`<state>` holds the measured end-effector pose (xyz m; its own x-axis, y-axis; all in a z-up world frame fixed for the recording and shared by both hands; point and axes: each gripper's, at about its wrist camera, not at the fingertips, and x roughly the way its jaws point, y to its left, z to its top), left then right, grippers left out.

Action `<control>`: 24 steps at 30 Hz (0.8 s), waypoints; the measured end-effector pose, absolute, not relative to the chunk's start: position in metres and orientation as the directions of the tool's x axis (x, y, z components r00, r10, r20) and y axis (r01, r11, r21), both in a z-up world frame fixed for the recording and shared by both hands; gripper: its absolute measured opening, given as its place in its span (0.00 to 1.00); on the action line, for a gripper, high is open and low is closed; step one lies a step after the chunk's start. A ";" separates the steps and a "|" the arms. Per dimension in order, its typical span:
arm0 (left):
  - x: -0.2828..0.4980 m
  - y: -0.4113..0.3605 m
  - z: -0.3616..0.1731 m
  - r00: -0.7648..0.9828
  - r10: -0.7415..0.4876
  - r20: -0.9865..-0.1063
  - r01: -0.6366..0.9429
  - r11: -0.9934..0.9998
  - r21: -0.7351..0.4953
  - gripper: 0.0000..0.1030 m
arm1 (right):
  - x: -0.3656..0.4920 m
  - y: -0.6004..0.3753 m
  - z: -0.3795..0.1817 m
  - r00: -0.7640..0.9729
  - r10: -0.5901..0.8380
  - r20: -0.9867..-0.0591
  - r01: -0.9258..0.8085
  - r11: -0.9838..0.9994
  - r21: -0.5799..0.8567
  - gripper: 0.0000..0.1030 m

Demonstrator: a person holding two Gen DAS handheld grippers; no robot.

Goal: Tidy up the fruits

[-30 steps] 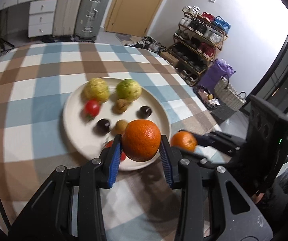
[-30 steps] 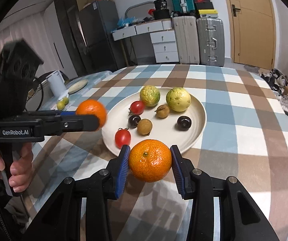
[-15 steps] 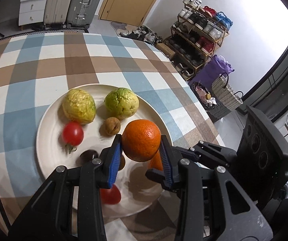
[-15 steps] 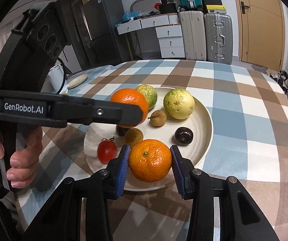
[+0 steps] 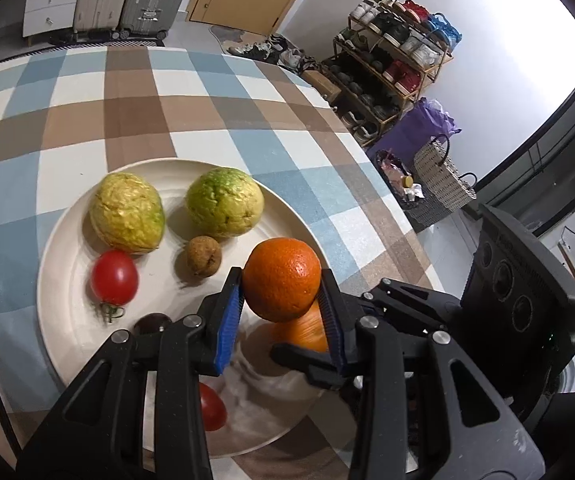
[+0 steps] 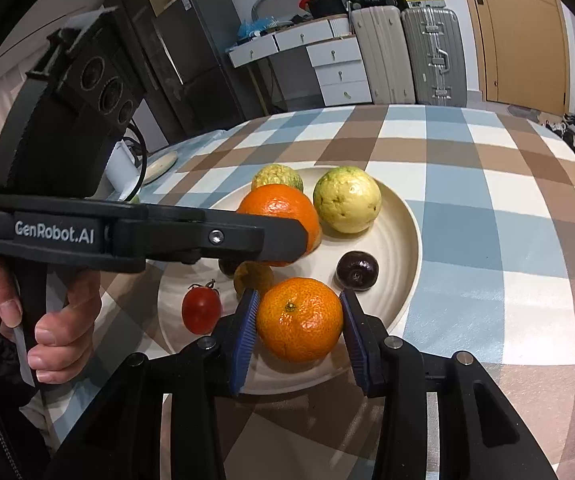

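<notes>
My left gripper [image 5: 281, 280] is shut on an orange [image 5: 282, 278] and holds it above the cream plate [image 5: 63, 280]; the orange also shows in the right wrist view [image 6: 283, 210]. My right gripper [image 6: 299, 328] is shut on a mandarin [image 6: 299, 320] over the plate's near part [image 6: 403, 248]; it peeks out below the orange in the left wrist view [image 5: 307, 330]. On the plate lie two guavas [image 5: 127, 212] [image 5: 225, 202], two cherry tomatoes [image 5: 114, 278] [image 5: 211, 406], a brown fruit [image 5: 203, 256] and dark plums [image 6: 357, 270].
The plate sits on a checked tablecloth [image 5: 127, 100]. The table edge runs along the right in the left wrist view, with a shoe rack [image 5: 391, 52] and a basket [image 5: 439, 188] beyond. Suitcases [image 6: 407, 56], drawers and a white kettle [image 6: 121, 164] stand behind.
Both grippers have moved forward over the plate with their fruit and come closer together. The left orange now hangs just above the mandarin.
</notes>
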<state>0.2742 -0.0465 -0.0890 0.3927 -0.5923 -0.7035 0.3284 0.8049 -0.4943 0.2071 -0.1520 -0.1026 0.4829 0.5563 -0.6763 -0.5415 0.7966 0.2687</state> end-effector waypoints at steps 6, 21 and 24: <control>0.270 -0.044 -0.079 0.428 -0.575 -0.697 0.321 0.818 -0.478 0.43 | 0.200 -0.155 -0.089 0.535 0.547 -0.644 -0.529 0.811 0.250 0.67; 0.200 -0.034 -0.019 0.567 -0.518 -0.640 0.358 0.855 -0.375 0.69 | 0.149 -0.191 -0.056 0.654 0.505 -0.564 -0.453 0.858 0.243 0.80; 0.175 -0.027 -0.001 0.637 -0.467 -0.613 0.343 0.884 -0.316 0.70 | 0.136 -0.193 -0.042 0.681 0.502 -0.533 -0.453 0.861 0.231 0.81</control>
